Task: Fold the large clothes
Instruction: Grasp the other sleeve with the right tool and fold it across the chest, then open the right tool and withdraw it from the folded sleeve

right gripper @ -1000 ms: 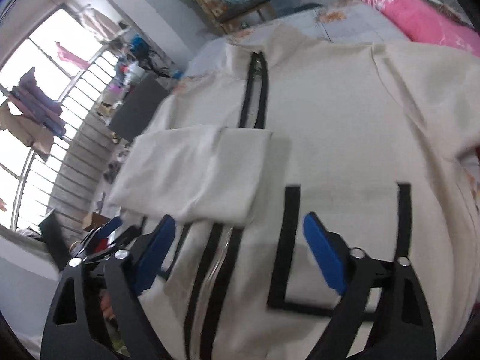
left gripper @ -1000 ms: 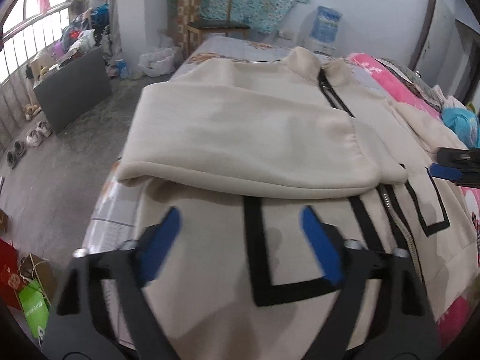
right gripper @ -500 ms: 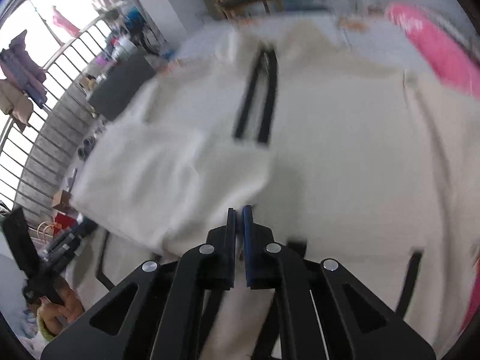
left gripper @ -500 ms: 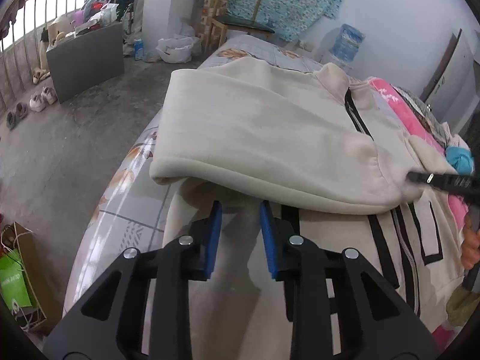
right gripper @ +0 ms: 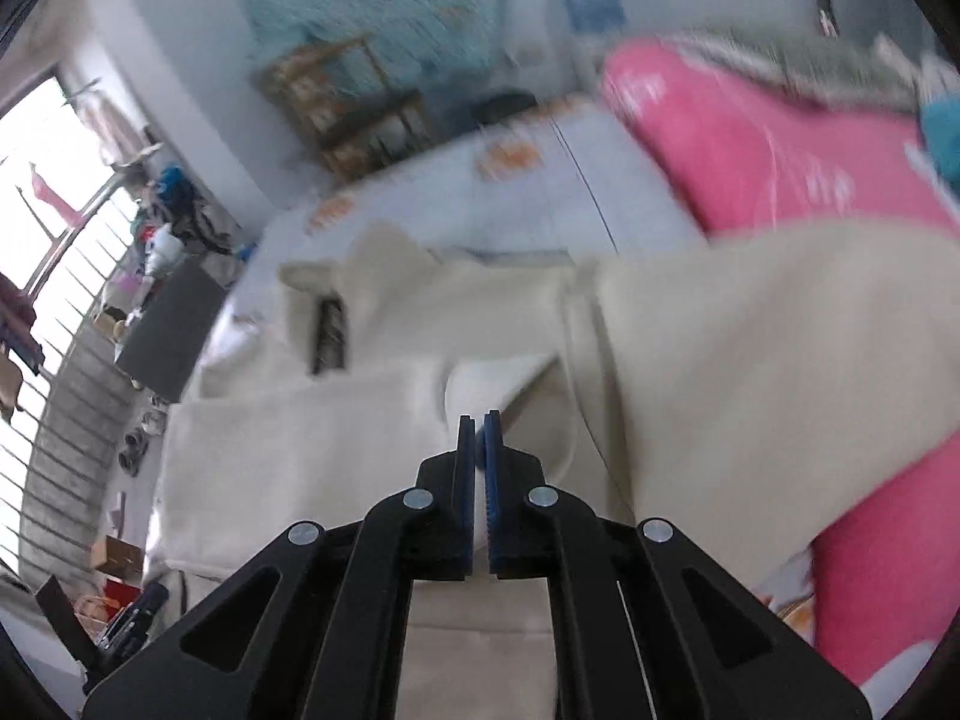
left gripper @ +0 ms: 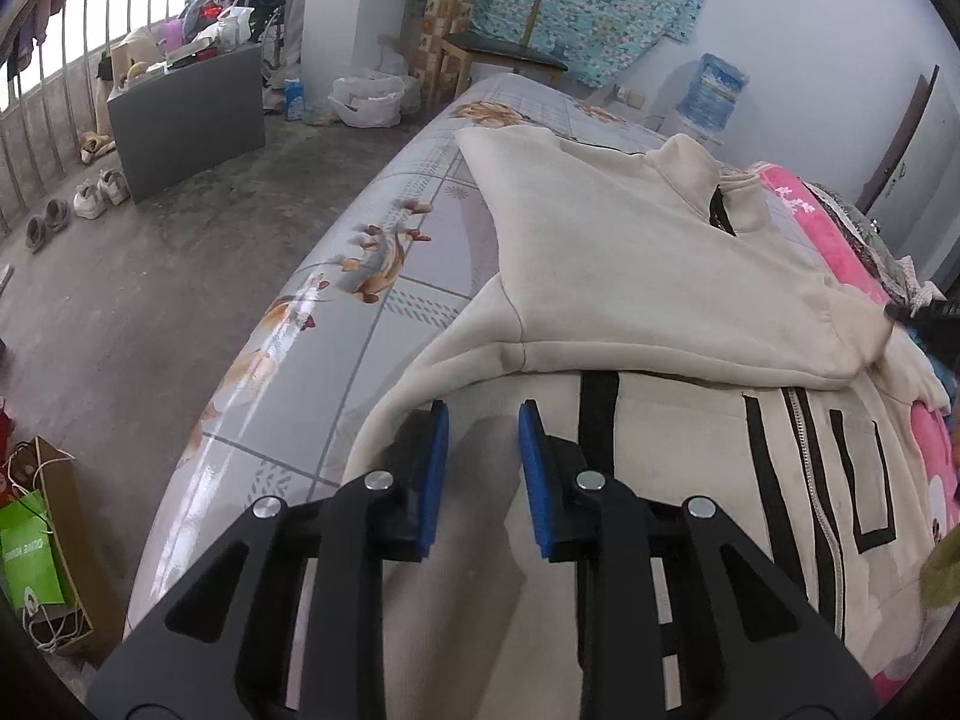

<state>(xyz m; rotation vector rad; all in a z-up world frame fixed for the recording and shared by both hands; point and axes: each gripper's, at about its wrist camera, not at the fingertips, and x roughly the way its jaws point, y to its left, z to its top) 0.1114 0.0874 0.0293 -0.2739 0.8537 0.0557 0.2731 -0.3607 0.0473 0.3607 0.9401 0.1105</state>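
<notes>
A cream zip jacket (left gripper: 660, 276) with black stripes lies on the bed, one sleeve folded across its chest. My left gripper (left gripper: 483, 468) is low over the jacket's lower left part. Its blue pads (left gripper: 435, 468) stand a narrow gap apart, with a ridge of cream cloth pinched between them. My right gripper (right gripper: 478, 420) is shut on a thin edge of the jacket (right gripper: 750, 372), and the cloth there rises with its pale inner side showing. That view is blurred. In the left wrist view the right gripper (left gripper: 924, 315) shows as a dark tip at the sleeve's cuff.
The bed's flowered sheet (left gripper: 372, 276) lies bare to the jacket's left. A pink blanket (right gripper: 780, 138) borders its right side. On the concrete floor are a grey board (left gripper: 186, 114), shoes (left gripper: 90, 198) and a green bag (left gripper: 30, 546). A wooden chair (left gripper: 498, 42) stands beyond the bed.
Both grippers have gone from wide open to closed on the jacket's cloth. The right one has swung across the jacket with the cloth lifted. The left has shifted toward the jacket's left edge.
</notes>
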